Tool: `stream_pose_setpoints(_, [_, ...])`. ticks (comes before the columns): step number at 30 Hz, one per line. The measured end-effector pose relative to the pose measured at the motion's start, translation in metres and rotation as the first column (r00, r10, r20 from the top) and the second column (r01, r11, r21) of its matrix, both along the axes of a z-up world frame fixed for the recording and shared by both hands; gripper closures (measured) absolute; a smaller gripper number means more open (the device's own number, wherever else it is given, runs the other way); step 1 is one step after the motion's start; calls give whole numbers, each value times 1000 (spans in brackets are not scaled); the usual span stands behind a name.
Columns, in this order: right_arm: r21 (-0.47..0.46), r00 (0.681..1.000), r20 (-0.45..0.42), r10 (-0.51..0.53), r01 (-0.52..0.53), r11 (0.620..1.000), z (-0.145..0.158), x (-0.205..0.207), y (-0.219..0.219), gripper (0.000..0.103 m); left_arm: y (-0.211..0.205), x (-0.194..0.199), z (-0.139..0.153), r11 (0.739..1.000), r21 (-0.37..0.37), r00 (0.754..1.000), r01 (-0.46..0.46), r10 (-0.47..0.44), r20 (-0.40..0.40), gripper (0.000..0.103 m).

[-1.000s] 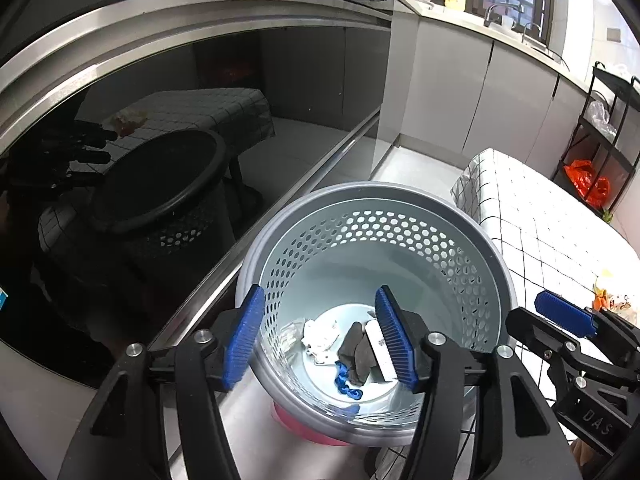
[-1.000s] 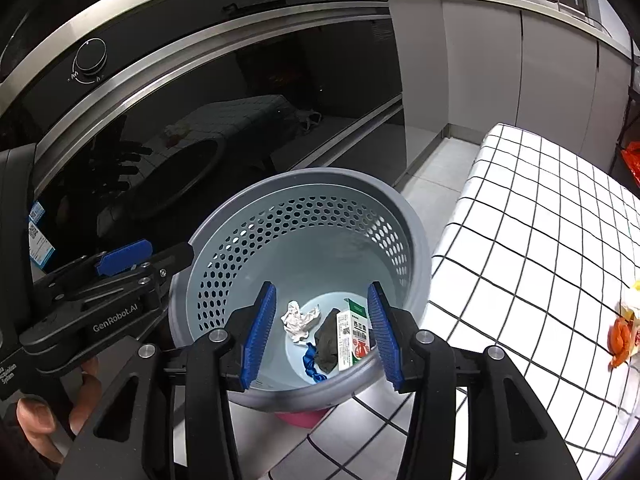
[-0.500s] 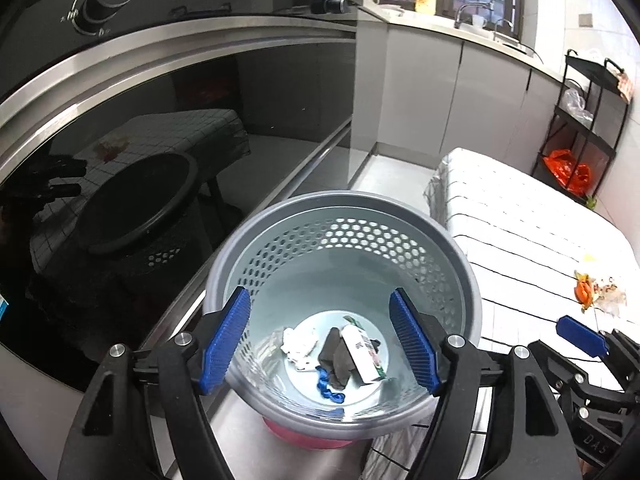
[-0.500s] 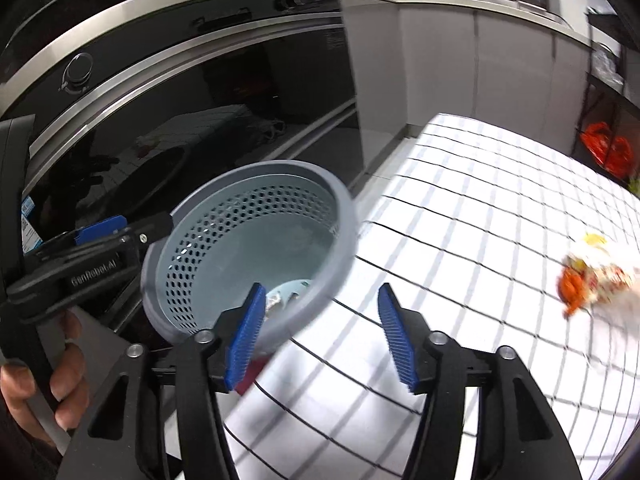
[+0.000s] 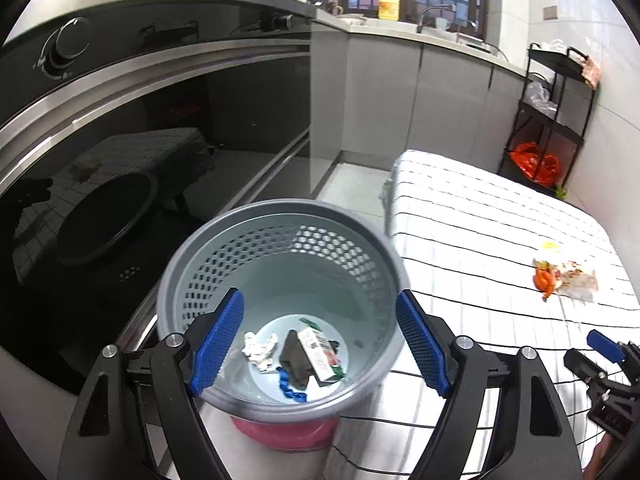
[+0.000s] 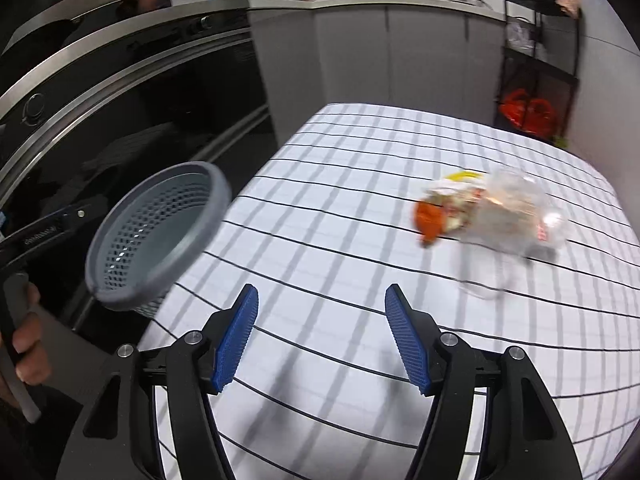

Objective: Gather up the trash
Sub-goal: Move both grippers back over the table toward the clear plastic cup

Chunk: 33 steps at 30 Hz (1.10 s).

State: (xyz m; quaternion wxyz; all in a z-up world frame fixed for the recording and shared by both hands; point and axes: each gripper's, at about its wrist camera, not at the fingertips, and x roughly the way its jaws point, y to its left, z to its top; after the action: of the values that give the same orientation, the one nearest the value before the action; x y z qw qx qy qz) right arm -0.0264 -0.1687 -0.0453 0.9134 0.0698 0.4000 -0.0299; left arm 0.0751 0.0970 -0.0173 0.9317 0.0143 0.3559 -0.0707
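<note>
L gripper (image 5: 320,344) wide open, empty, above perforated bin (image 5: 224,240) w/ carton (image 5: 320,350) inside. R gripper (image 6: 322,340) wide open, empty, over checked table (image 6: 320,184); wrapper trash (image 6: 492,212) near far-right edge.

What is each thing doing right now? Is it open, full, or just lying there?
Left gripper: open, empty, over the bin.
Right gripper: open, empty, above the table.
Bin: upright, some trash at the bottom.
Orange and clear wrapper trash: lying loose on the checked tablecloth.

1. Trash (image 6: 492,212), right of centre in the right wrist view: motion-blurred, contents unclear.
2. Right gripper (image 5: 608,364), lower right in the left wrist view: cut off by the edge.
</note>
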Motion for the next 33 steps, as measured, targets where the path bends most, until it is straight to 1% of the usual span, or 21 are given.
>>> stream_pose_setpoints(4, [-16,998,13,-68,68,998,9,-19,-34,38,-18,-9,1,999,-4,999,33,-33,9,24])
stream_pose_setpoints(8, [-9,989,41,-141,141,990,18,-31,-67,38,-43,-17,-5,995,-31,995,91,-92,-24,24])
stream_pose_setpoints(13, [10,977,64,-203,202,979,21,-40,-101,37,-78,-33,-7,989,-8,989,150,-150,-5,24])
stream_pose_setpoints(16, [15,972,70,-223,223,975,24,-44,-116,37,-98,-42,-7,982,1,982,188,-188,4,22])
stream_pose_setpoints(20, [34,966,79,-248,246,969,28,-45,-134,37,-129,-53,-11,967,29,967,254,-254,-4,21])
stream_pose_setpoints(23, [35,964,91,-251,248,968,35,-37,-142,37,-148,-58,-9,957,18,957,289,-289,-8,21])
stream_pose_setpoints(28, [27,962,135,-238,236,971,49,-25,-151,37,-177,-61,-4,949,6,949,316,-316,10,16])
stream_pose_setpoints(29, [24,963,138,-233,232,972,51,-24,-154,35,-183,-60,-4,947,3,947,320,-320,13,15])
stream_pose_setpoints(33, [44,958,128,-256,252,967,51,-25,-173,34,-211,-57,-11,941,10,941,339,-339,7,13])
